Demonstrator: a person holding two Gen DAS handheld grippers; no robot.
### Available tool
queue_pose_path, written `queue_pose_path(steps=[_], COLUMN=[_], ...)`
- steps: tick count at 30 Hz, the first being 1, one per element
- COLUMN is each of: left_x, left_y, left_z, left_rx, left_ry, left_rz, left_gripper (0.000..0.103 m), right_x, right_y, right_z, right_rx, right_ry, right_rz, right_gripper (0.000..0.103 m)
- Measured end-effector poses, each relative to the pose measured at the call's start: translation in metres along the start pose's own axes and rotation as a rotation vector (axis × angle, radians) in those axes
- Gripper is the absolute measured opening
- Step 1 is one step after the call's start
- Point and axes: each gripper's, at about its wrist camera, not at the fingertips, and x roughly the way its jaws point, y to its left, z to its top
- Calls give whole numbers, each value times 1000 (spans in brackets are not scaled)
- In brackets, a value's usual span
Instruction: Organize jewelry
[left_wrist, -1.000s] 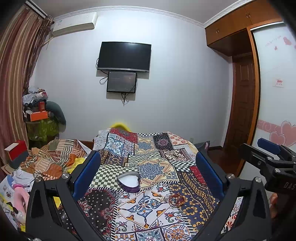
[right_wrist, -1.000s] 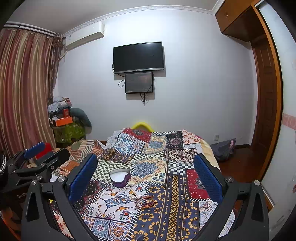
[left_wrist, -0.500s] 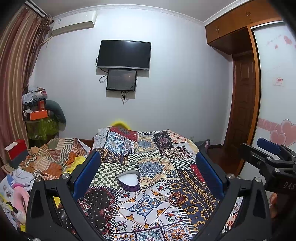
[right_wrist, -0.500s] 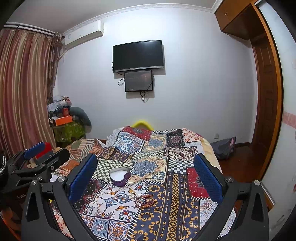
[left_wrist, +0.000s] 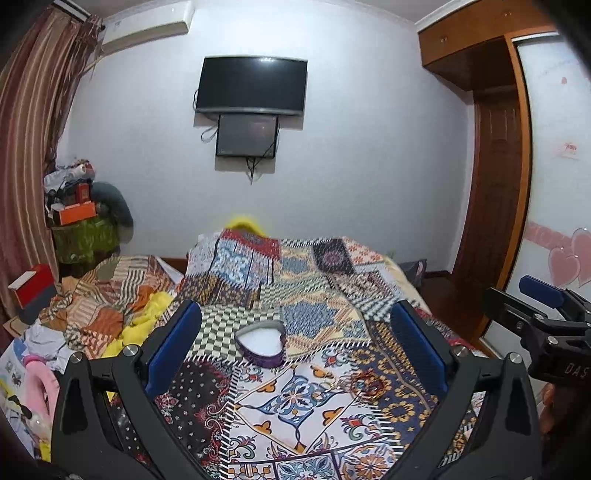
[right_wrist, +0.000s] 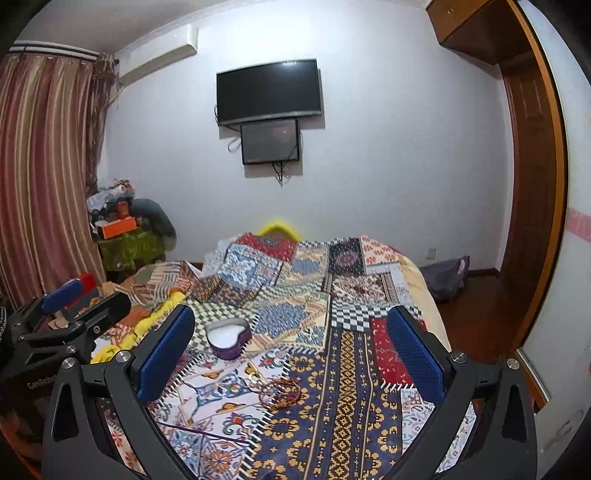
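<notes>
Bed with patchwork-print bedspread (left_wrist: 295, 288) fills the lower half of both wrist views; a wall-mounted TV (left_wrist: 251, 85) hangs on the far wall, striped curtains (right_wrist: 40, 177) at left. Left gripper (left_wrist: 295, 347) is spread wide, blue-padded fingers (left_wrist: 173, 347) well apart, nothing between them. Right gripper (right_wrist: 291, 350) likewise spread wide and empty. Heart-shaped purple jewelry box (left_wrist: 261, 342), open, white inside, rests on the bedspread; in the left view its point faces toward the camera and its lobes toward the far wall, with no marked long axis. It lies ahead of the left gripper, between the finger lines and slightly left of centre, not touching either finger. In the right view the box (right_wrist: 229, 339) sits nearer the left finger, apart from it. A reddish beaded bracelet (right_wrist: 282, 393) lies flat on the bedspread, nearer the camera than the box, roughly central between the right gripper's fingers; in the left view the bracelet (left_wrist: 367, 384) is near the right finger.
</notes>
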Motion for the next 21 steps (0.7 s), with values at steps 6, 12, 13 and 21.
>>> queue_pose_path(steps=[6,12,13,21], left_x=[41,78,84,126], left_y=[8,14,16,24], left_z=[-22,-50,-55,-91], left_rx=[5,15,12,-47], left_ry=[105,217,237,398], left_rz=[45,46,41,13], left_gripper=[103,103,103,103], right_x=[36,68,72,105], right_y=[-15,-26,-28,-36], right_z=[-18,-39,-43,-72], right_rx=[8,3,0,-22], right_ry=[99,217,232,367], right_rz=[-28,-56,-58,-31], right_gripper=[103,103,103,103])
